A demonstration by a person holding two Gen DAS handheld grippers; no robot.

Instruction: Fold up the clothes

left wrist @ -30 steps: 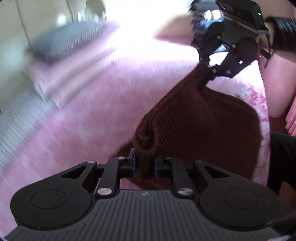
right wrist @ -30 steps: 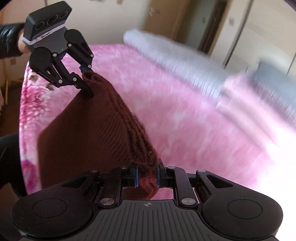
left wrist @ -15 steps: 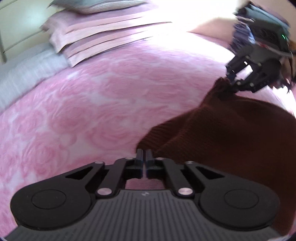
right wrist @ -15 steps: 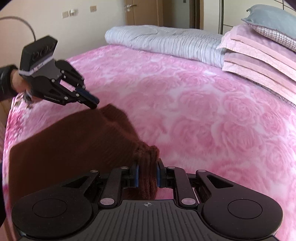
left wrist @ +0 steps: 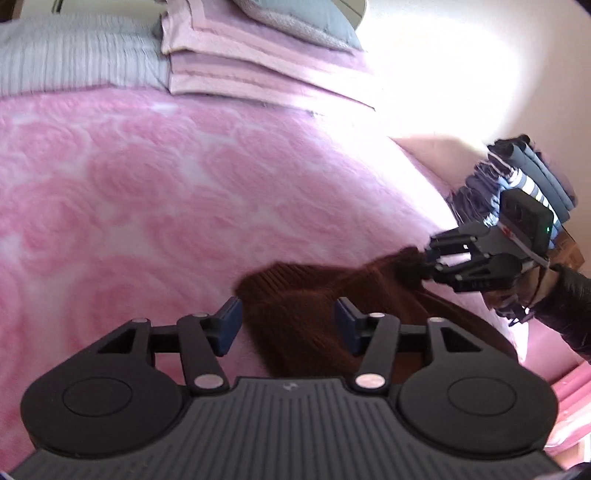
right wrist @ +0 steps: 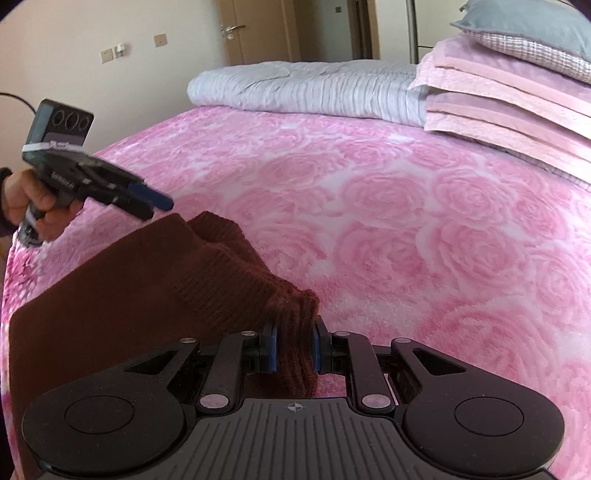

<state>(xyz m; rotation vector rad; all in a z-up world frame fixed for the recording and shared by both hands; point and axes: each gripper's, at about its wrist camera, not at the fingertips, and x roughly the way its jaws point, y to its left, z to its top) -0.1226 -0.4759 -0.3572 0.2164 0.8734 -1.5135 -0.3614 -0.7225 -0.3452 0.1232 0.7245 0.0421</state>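
Observation:
A dark brown knitted sweater (right wrist: 147, 288) lies spread on the pink rose bedspread (right wrist: 406, 221). My right gripper (right wrist: 294, 347) is shut on one bunched corner of it, low over the bed. In the left wrist view that right gripper (left wrist: 417, 267) pinches the far corner of the sweater (left wrist: 295, 299). My left gripper (left wrist: 288, 325) has its jaws opening; the sweater's near corner shows in the gap under them, and the blue pads do not press on it. From the right wrist view the left gripper (right wrist: 157, 208) hovers just above that corner, apart from it.
Folded pink blankets (right wrist: 509, 99) with a grey pillow (right wrist: 535, 33) on top sit at the head of the bed, beside a rolled grey quilt (right wrist: 306, 88). A pile of folded clothes (left wrist: 524, 184) stands behind the right gripper at the bed's edge.
Both grippers came down and the hanging sweater settled onto the bed. The left gripper let go of its corner, stood shut and empty, then spread its jaws. The right keeps its hold.

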